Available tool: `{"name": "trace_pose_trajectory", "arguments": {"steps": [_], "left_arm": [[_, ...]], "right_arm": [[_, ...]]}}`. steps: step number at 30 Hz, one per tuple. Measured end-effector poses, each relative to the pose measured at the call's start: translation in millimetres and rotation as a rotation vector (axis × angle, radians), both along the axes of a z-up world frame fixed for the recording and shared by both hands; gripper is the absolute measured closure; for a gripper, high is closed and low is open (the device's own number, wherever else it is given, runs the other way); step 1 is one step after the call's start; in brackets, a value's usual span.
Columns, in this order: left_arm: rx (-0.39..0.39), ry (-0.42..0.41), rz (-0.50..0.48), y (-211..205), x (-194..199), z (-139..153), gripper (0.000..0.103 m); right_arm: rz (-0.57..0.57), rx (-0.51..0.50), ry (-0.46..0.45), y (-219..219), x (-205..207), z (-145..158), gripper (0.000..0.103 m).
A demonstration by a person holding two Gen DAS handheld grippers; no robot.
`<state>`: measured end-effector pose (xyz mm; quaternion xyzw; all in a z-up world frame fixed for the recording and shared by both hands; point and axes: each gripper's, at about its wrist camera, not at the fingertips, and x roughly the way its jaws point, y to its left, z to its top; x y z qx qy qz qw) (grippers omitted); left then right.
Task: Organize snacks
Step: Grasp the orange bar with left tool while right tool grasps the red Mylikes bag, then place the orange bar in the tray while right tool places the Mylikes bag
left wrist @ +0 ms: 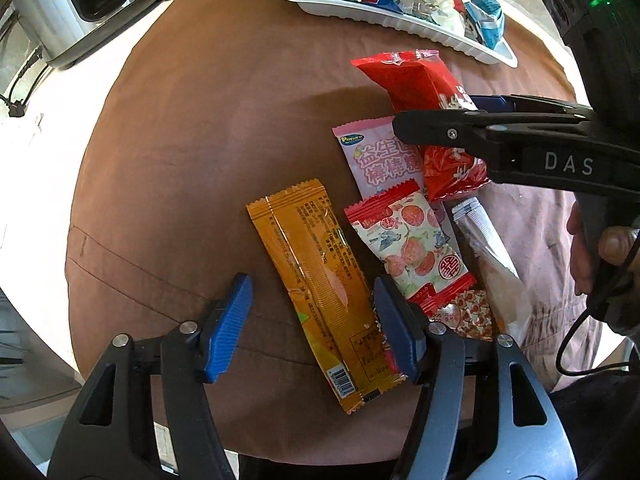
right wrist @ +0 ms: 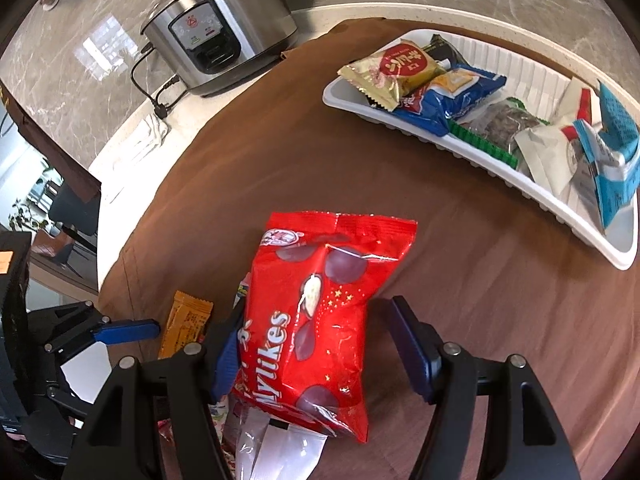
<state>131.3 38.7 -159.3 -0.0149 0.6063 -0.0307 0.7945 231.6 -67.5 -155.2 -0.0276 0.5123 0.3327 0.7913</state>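
Left gripper (left wrist: 312, 324) stood open astride the orange bar (left wrist: 320, 292), ready to grasp; right gripper (right wrist: 316, 344), jaws apart, straddled the red bag (right wrist: 316, 312), destined for the tray (right wrist: 472, 148).

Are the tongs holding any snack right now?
No. The left tongs straddle the orange packet and the right tongs straddle the red bag, both open.

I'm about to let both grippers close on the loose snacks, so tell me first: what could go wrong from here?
1. The left gripper straddles the orange packet, but its right pad sits at the strawberry-print packet, so it may pinch both.
2. The red Mylikes bag lies on the clear packet and others; the right gripper lifting it could drag or scatter them on the brown cloth.
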Motion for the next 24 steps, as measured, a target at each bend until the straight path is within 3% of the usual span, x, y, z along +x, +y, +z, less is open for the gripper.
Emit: {"name": "trace_pose_trajectory", "arguments": {"steps": [4, 6, 8, 9, 17, 24], "left_arm": [[0.018, -0.011, 0.001, -3.4, -0.2, 0.0, 0.064], [0.016, -0.014, 0.001, -2.9, -1.0, 0.5, 0.067], [0.002, -0.016, 0.007, -1.7, -0.7, 1.0, 0.072], [-0.006, -0.017, 0.009, -0.2, -0.6, 1.0, 0.078], [-0.129, -0.014, 0.077, 22.7, 2.9, 0.7, 0.085], [-0.168, -0.028, 0.090, 30.8, 7.2, 3.9, 0.088]], "right_arm": [[0.019, -0.026, -0.024, 4.0, -2.4, -0.2, 0.034], [0.026, -0.040, -0.040, 4.8, -3.7, -0.5, 0.036], [0.036, -0.036, -0.043, 3.4, -3.6, -0.5, 0.041], [0.038, -0.025, -0.038, 2.4, -3.3, -0.4, 0.047], [0.013, 0.054, 0.010, -13.2, 0.4, -2.5, 0.061], [-0.062, 0.167, 0.096, -37.7, 7.0, -6.2, 0.067]]}}
